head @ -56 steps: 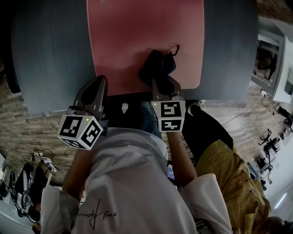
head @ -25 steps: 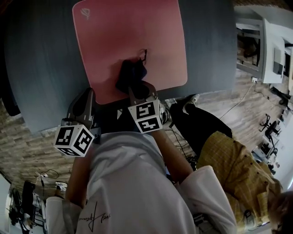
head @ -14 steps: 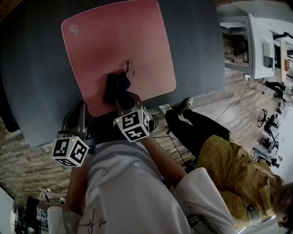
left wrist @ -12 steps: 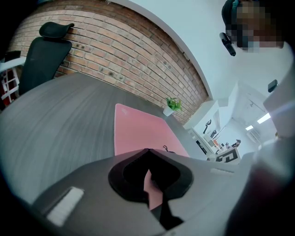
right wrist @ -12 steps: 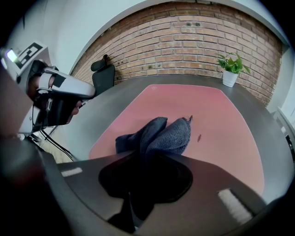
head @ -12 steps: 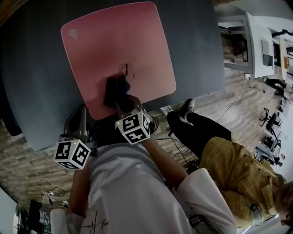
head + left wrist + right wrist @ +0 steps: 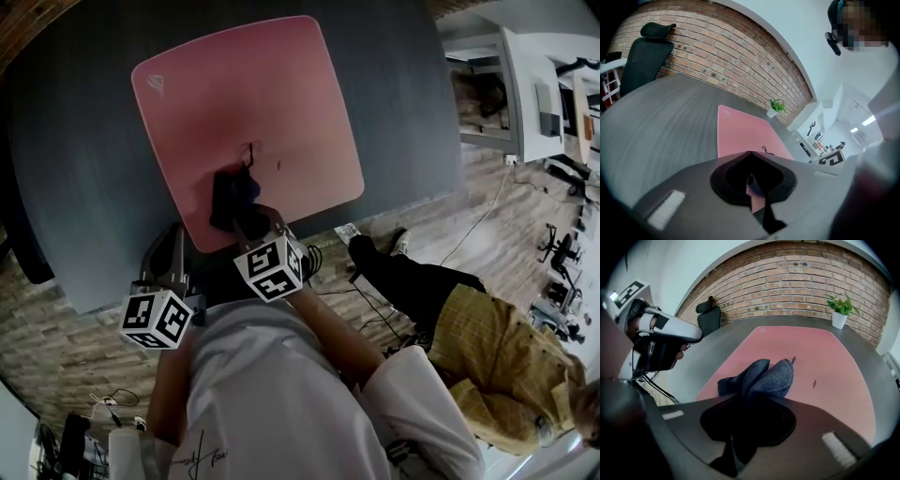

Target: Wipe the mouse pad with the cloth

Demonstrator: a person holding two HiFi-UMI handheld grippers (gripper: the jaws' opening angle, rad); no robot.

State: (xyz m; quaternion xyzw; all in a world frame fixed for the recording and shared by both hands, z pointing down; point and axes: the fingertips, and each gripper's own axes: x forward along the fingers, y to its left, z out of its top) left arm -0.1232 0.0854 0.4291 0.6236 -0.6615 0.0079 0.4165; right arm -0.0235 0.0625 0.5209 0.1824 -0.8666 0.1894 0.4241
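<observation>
A pink mouse pad (image 7: 253,103) lies on the dark grey table (image 7: 84,187). A bunched dark blue cloth (image 7: 232,199) rests on the pad close to its near left corner, and my right gripper (image 7: 244,217) is shut on it from the near side. In the right gripper view the cloth (image 7: 764,375) bulges out past the closed jaws onto the pad (image 7: 825,362). My left gripper (image 7: 173,236) hovers at the table's near edge, left of the pad, shut and holding nothing. From the left gripper view the pad (image 7: 740,133) stretches ahead of the joined tips (image 7: 749,153).
A small dark speck (image 7: 278,165) marks the pad just beyond the cloth. A potted plant (image 7: 841,310) stands at the table's far end and a black chair (image 7: 708,315) beside it. A person in a yellow shirt (image 7: 497,366) sits to my right, near white desks (image 7: 534,84).
The right gripper has dragged the cloth leftward along the pad's near edge, from right of middle to near the left corner. The left gripper has stayed by the table edge.
</observation>
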